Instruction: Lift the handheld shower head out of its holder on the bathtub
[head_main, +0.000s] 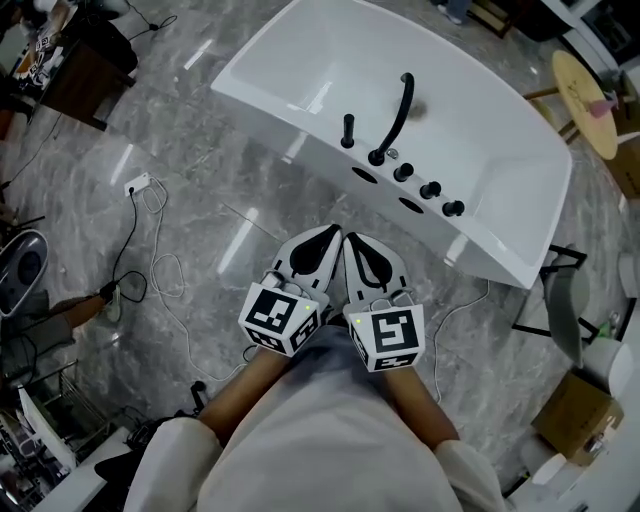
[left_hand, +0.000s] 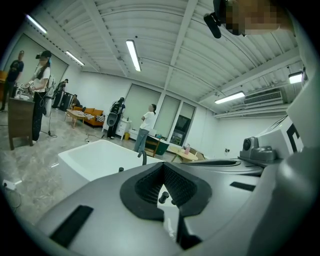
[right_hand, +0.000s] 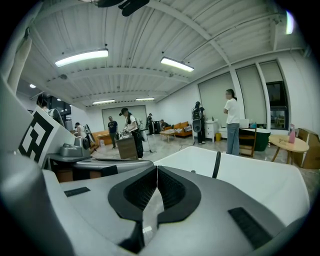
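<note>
Marble floor (head_main: 215, 185), white bathtub (head_main: 480, 150), black handheld shower head (head_main: 348, 131).

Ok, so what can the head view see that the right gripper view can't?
Only the head view shows the white power strip with its cable on the floor, and the person's white shirt. Only the right gripper view shows the ceiling lights, standing people and an orange sofa. Both show the white bathtub, its curved black spout, and the right gripper, jaws shut and empty.
</note>
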